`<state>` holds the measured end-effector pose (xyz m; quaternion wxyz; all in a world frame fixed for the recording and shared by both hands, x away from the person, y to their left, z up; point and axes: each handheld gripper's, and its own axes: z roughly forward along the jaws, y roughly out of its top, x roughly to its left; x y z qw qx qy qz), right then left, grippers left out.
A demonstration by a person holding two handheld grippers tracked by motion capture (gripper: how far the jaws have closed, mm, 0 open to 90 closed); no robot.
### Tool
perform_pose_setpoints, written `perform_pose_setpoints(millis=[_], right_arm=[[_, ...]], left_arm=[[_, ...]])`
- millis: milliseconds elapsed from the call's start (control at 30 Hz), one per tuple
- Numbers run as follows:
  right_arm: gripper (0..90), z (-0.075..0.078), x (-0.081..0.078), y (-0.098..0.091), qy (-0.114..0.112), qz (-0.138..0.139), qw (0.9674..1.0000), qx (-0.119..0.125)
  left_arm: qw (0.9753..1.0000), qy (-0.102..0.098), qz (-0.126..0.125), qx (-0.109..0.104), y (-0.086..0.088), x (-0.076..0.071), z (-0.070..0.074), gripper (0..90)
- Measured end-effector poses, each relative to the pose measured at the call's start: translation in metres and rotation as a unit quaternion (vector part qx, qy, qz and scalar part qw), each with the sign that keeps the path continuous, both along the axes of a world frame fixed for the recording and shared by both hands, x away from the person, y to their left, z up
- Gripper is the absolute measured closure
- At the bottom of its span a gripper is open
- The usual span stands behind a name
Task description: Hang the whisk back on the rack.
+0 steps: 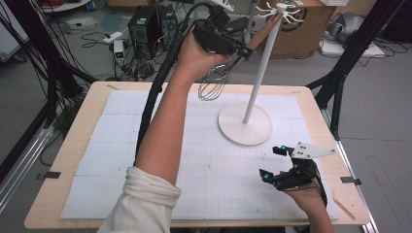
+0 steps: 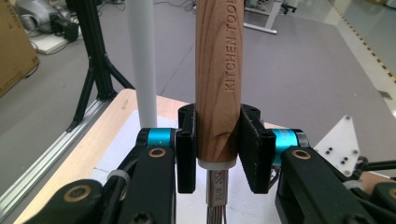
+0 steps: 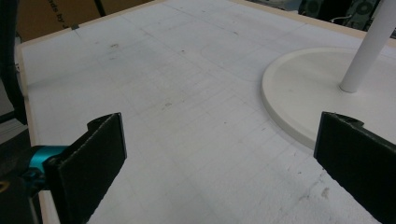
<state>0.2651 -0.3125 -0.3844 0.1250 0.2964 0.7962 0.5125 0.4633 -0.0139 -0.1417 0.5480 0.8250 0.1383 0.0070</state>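
Observation:
My left gripper is raised high over the back of the table, shut on the wooden handle of a whisk. The wire loops hang below the hand; the handle points up toward the hooks at the top of a white stand. In the left gripper view the handle stands upright between the two pads, with the white pole just to its left. My right gripper rests low near the table's front right, jaws wide apart, nothing between them. The stand's round base lies ahead of it.
A white gridded mat covers the wooden table. The stand's base sits at the back centre. Black frame legs rise at the right, and cables and boxes lie on the floor behind.

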Motion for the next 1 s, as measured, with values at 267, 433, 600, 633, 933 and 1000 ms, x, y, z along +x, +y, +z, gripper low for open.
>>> perform_pose_setpoints(millis=[267, 433, 600, 633, 933, 1000], right_arm=[[1.5, 0.000, 0.000, 0.000, -0.001, 0.002, 1.0000, 0.000], [1.5, -0.001, 0.000, 0.001, 0.001, 0.002, 1.0000, -0.001], [1.5, -0.001, 0.000, 0.001, 0.004, 0.003, 1.0000, -0.002], [1.5, -0.001, 0.000, 0.002, 0.004, 0.003, 1.0000, -0.003], [1.5, -0.003, 0.000, 0.002, 0.006, 0.003, 1.0000, -0.004], [1.5, -0.003, 0.001, 0.002, 0.005, 0.004, 1.0000, -0.004]], left_arm=[[0.9999, -0.003, 0.007, 0.007, -0.001, 0.004, -0.004, 70.1], [0.9998, -0.002, 0.013, 0.012, -0.002, 0.006, -0.007, 70.2], [0.9997, 0.001, 0.020, 0.018, -0.004, 0.008, -0.013, 70.2], [0.9995, 0.002, 0.022, 0.022, -0.005, 0.009, -0.014, 70.3], [0.9991, 0.013, 0.020, 0.035, -0.015, 0.018, -0.027, 70.8], [0.9993, 0.011, 0.017, 0.032, -0.018, 0.020, -0.028, 70.8]])
